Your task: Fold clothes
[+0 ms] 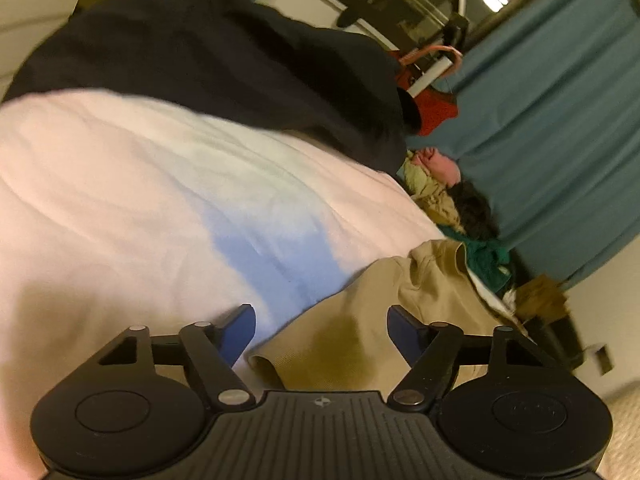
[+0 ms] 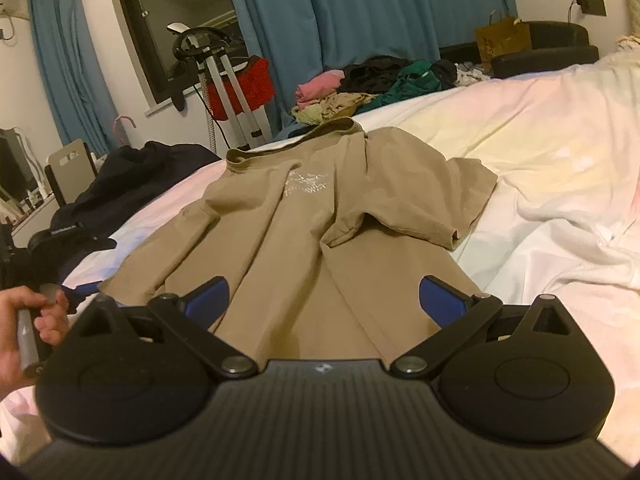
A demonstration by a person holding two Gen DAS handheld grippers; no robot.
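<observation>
A tan T-shirt (image 2: 316, 216) with a pale chest print lies spread on the white bedsheet (image 2: 560, 184), collar far, hem near. My right gripper (image 2: 322, 300) hovers over its hem, jaws wide, nothing between the blue pads. In the left wrist view the picture is tilted; the same tan shirt (image 1: 360, 332) shows by its sleeve edge, and my left gripper (image 1: 320, 328) stands open over that edge, pads apart from the cloth. A hand (image 2: 28, 320) holding the left gripper's handle shows at the left of the right wrist view.
A dark garment (image 1: 224, 64) lies on the bed's left part, also seen as the dark garment (image 2: 120, 184). A heap of mixed clothes (image 2: 360, 88) sits beyond the collar. Teal curtains (image 2: 360, 20), a stand with red cloth (image 2: 240, 84) and a paper bag (image 2: 502, 38) line the far side.
</observation>
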